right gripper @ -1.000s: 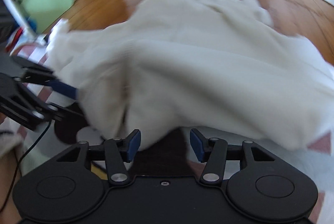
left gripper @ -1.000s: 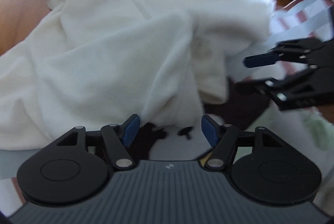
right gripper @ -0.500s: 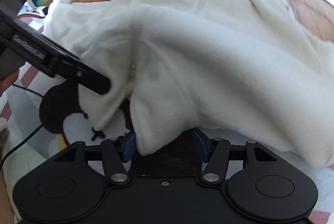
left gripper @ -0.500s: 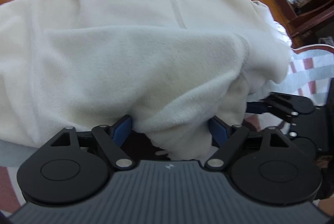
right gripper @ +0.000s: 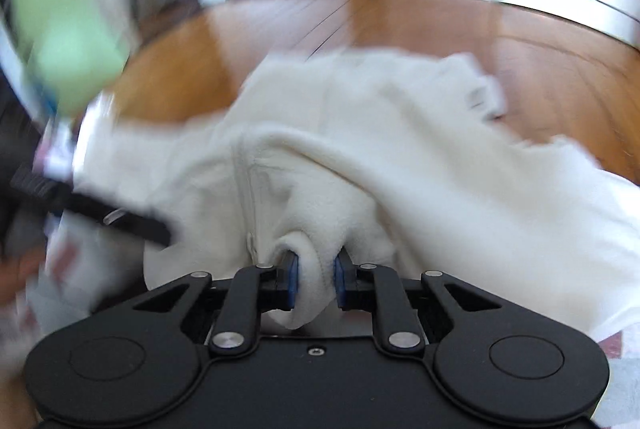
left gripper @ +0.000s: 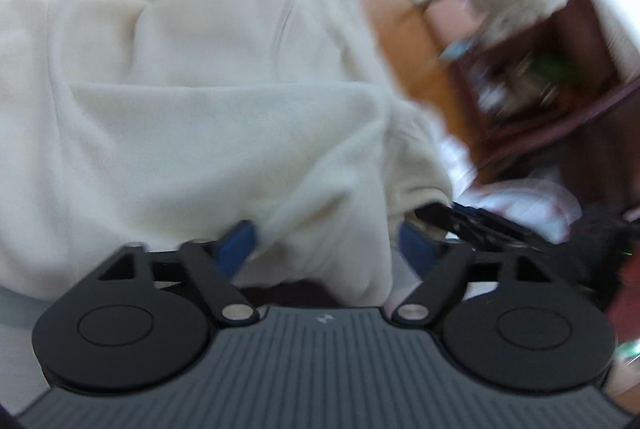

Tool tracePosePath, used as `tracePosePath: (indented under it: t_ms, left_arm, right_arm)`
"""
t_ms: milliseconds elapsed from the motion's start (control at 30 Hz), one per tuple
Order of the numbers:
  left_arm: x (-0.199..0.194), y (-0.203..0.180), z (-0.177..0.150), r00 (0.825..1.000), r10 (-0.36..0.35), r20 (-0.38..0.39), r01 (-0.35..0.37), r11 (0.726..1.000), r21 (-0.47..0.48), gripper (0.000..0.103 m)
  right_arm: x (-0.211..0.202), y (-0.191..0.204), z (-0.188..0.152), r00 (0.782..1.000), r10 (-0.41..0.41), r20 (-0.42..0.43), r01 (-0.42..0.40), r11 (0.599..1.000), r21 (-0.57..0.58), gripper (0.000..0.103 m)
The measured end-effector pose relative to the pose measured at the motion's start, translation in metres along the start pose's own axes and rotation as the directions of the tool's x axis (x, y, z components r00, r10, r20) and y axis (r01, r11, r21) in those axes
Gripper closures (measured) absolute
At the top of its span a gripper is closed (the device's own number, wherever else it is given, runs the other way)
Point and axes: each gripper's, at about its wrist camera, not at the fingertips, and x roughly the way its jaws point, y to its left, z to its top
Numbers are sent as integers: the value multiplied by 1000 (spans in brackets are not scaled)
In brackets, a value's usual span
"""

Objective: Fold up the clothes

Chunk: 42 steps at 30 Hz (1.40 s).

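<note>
Your right gripper (right gripper: 316, 283) has its blue pads pressed onto a bunched fold of the cream fleece garment (right gripper: 420, 189), nearest the camera. Your left gripper (left gripper: 326, 249) stands spread, with a hanging edge of the same fleece (left gripper: 200, 133) between its blue pads (left gripper: 236, 249), not yet pinched. Close the left on that edge before lifting, take only one layer if you can, and keep both grips level so the hem comes up straight. The fleece lies heaped just beyond both grippers, partly on the wooden floor (right gripper: 540, 69) behind it. Beyond the fleece, the dark wooden shelf (left gripper: 560, 89) is blurred. No writing or labels can be read.
</note>
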Motion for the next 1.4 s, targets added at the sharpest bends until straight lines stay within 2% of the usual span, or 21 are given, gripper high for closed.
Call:
tracePosePath:
  t_ms: [133,267,333,400,500,600,667,700,733,767,800,833,867,900,967,1067,1133,1200,1267,1333,1400]
  left_arm:
    - [9,-2,-3,998,-52,-26,51,999,-13,31]
    - [22,-29,-14,992,-73,-100,83,992,100,28]
    - [26,-49,-23,994,-31,-100,52,977,208,27]
    - [31,-74,-36,996,58,-62,-31,928,371,21]
    - [50,-86,-48,981,192,-32,-153,862,484,15]
    - [73,-67,-44,968,236,-87,-185,902,389,13]
    - [82,-54,-36,965,253,-68,-219,924,314,13]
    - [85,-49,-33,966,254,-48,-231,931,282,15]
    - [84,-45,-32,971,237,-22,-223,936,271,25]
    - [82,-45,-31,965,262,-2,-250,923,293,41]
    - [81,-45,-31,958,286,18,-278,908,314,75]
    - [77,-48,-30,945,326,32,-316,880,356,88]
    - [74,-50,-29,930,364,48,-353,848,396,88]
    - [62,-54,-26,931,359,65,-354,843,405,89]
    - [25,-64,-18,942,320,101,-333,858,392,89]
    - [-48,-87,-14,964,248,101,-267,885,380,90]
    - [-86,-98,-19,974,224,44,-222,888,402,90]
    - [-105,-92,-32,967,248,-64,-204,896,395,90]
    - [-92,-76,-46,932,301,-202,-218,911,350,90]
    - [-72,-56,-65,887,338,-315,-241,920,309,89]
    - [-54,-50,-82,840,407,-359,-288,895,342,87]
  right_arm:
    - [-4,-35,30,999,-36,33,31,991,134,83]
    - [10,-42,36,996,-89,-2,89,991,101,84]
    - [16,-47,40,996,-92,-18,93,990,104,84]
    - [24,-51,45,996,-80,-37,84,989,124,83]
    - [33,-59,51,996,-54,-69,65,984,165,81]
    - [34,-66,50,996,-18,-83,36,974,222,78]
    - [35,-67,44,995,-27,-93,48,972,229,77]
    - [35,-66,39,994,-37,-103,60,972,226,75]
    - [37,-66,35,992,-50,-117,75,973,220,74]
    - [38,-65,29,990,-63,-128,89,973,213,73]
    - [39,-64,24,988,-78,-134,104,974,203,73]
    - [39,-63,20,987,-92,-132,116,976,187,82]
    - [37,-61,18,987,-97,-129,118,980,163,95]
    - [33,-58,19,988,-94,-126,110,985,132,95]
    - [10,-49,30,993,-65,-100,74,993,90,95]
    - [-45,-37,47,994,79,-77,-72,993,94,95]
    - [-80,-24,46,977,181,-117,-172,982,76,95]
    - [-92,-9,27,943,234,-236,-233,972,33,95]
    - [-77,0,-7,892,213,-400,-218,975,33,95]
    - [-55,6,-38,839,169,-518,-173,984,40,95]
    - [-32,9,-61,792,121,-598,-118,992,45,90]
